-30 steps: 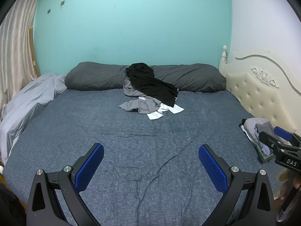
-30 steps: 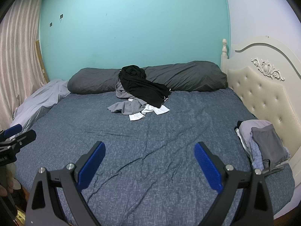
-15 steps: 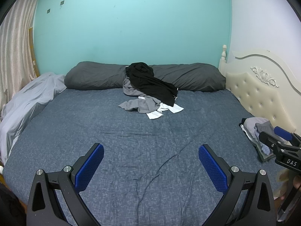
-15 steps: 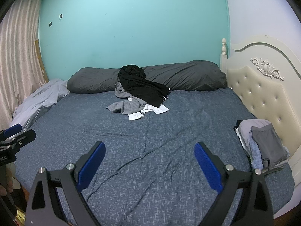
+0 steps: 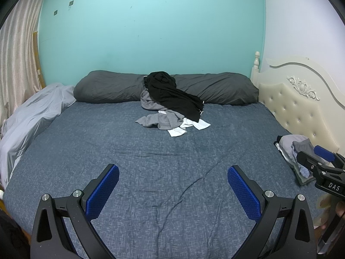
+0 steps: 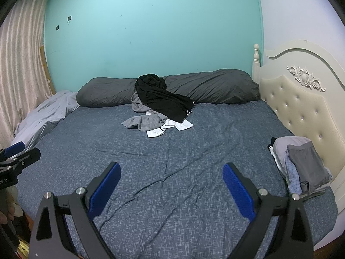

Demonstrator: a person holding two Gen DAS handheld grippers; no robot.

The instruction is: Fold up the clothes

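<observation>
A loose pile of clothes lies at the far middle of the blue bed: a black garment (image 5: 172, 95) (image 6: 161, 97) draped over grey (image 5: 161, 120) (image 6: 144, 122) and white (image 5: 187, 127) (image 6: 168, 128) pieces. A stack of folded clothes (image 5: 295, 151) (image 6: 301, 164) sits at the right edge by the headboard. My left gripper (image 5: 172, 185) is open and empty above the near part of the bed. My right gripper (image 6: 171, 183) is open and empty too, level with it; it also shows at the right edge of the left wrist view (image 5: 319, 164).
A long dark grey pillow (image 5: 215, 88) (image 6: 215, 86) runs along the teal wall. A light grey duvet (image 5: 32, 116) (image 6: 47, 114) is bunched at the left edge. A cream tufted headboard (image 5: 297, 110) (image 6: 301, 108) bounds the right side. A curtain (image 6: 19, 64) hangs at left.
Both grippers have drifted very slightly; the clothes and bedding have not moved. Both jaws stay open.
</observation>
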